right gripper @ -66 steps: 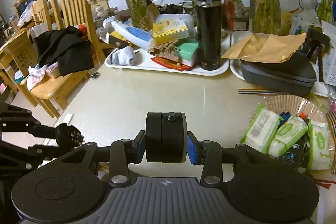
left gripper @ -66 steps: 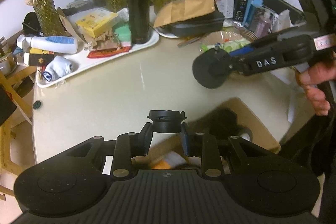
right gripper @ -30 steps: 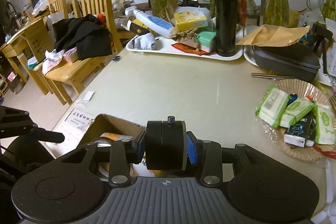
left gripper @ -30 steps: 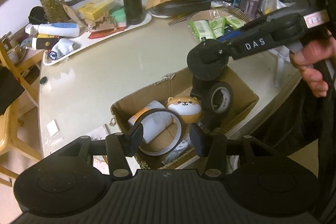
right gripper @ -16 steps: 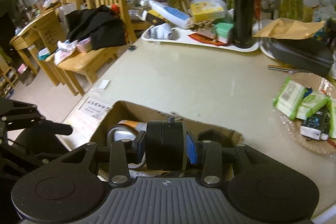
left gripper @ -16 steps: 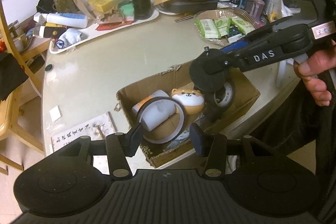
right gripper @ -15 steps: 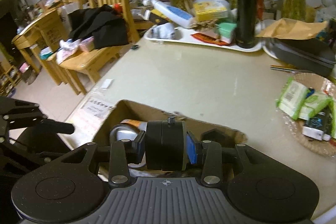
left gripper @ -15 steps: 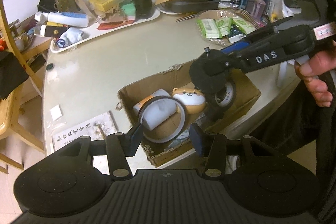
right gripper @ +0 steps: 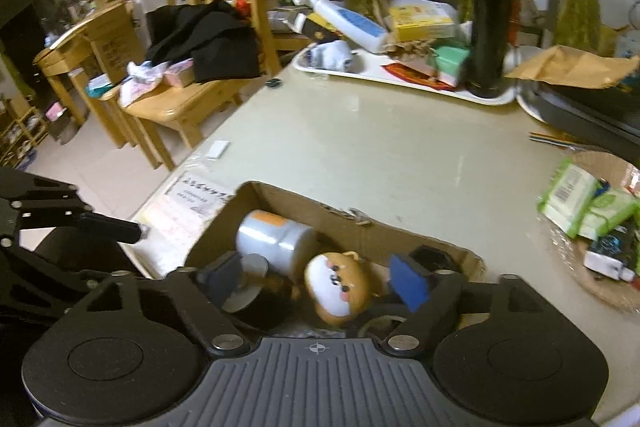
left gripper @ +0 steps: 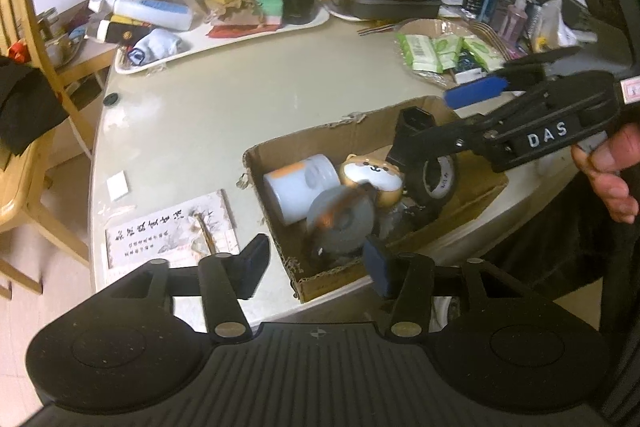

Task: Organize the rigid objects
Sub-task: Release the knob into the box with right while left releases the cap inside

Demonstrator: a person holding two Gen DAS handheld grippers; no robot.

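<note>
While both grippers hang over the cardboard box (left gripper: 472, 203), the left gripper (left gripper: 316, 263) and right gripper (right gripper: 316, 281) are opening, jaws apart, clamping nothing. A blurred tape roll (left gripper: 340, 217) sits inside the box, beside the dog toy (left gripper: 374, 173).

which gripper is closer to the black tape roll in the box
Right. The right gripper, jaws opening and empty, hangs just above the black tape roll. The left gripper, also opening, sits at the cardboard box's near edge, further off.

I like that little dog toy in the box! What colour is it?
The dog toy is orange-brown with a white face, clearest in the right wrist view.
</note>
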